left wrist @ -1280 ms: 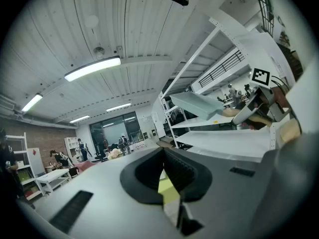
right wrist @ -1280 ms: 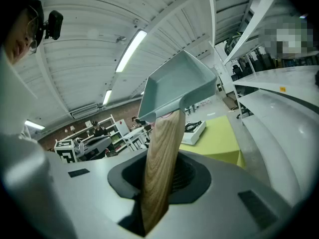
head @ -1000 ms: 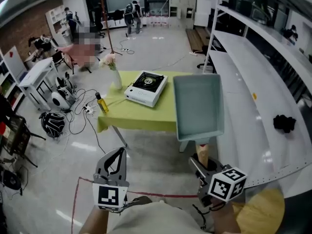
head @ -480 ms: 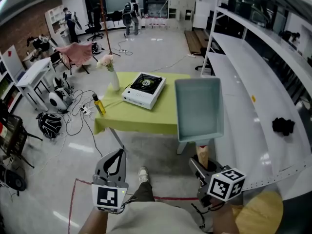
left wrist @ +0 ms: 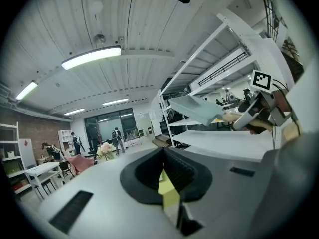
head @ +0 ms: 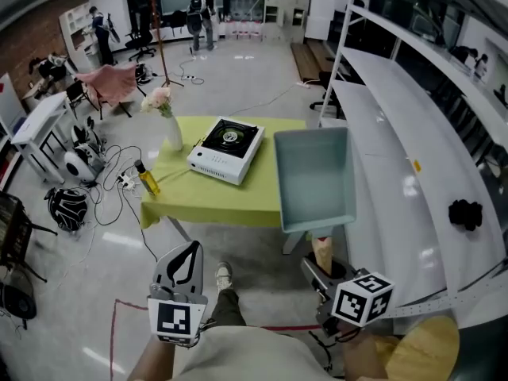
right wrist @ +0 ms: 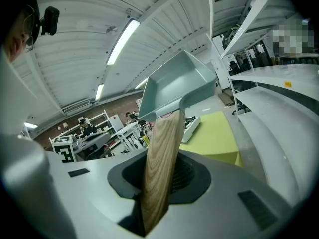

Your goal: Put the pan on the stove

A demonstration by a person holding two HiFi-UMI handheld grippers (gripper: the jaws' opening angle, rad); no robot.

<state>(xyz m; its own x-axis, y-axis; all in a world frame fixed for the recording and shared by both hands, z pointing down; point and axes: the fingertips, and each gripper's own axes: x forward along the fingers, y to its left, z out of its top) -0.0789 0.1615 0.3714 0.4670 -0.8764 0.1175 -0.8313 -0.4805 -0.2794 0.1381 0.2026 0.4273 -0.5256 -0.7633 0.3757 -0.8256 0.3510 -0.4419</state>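
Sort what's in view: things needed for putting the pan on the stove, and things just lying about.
Job: pan, held by the right hand-held gripper; stove; green table.
Lying about: flower vase; yellow bottle; black object on the shelf.

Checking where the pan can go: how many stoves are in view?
1. The white stove sits on the green table, near the flower vase; none other shows.
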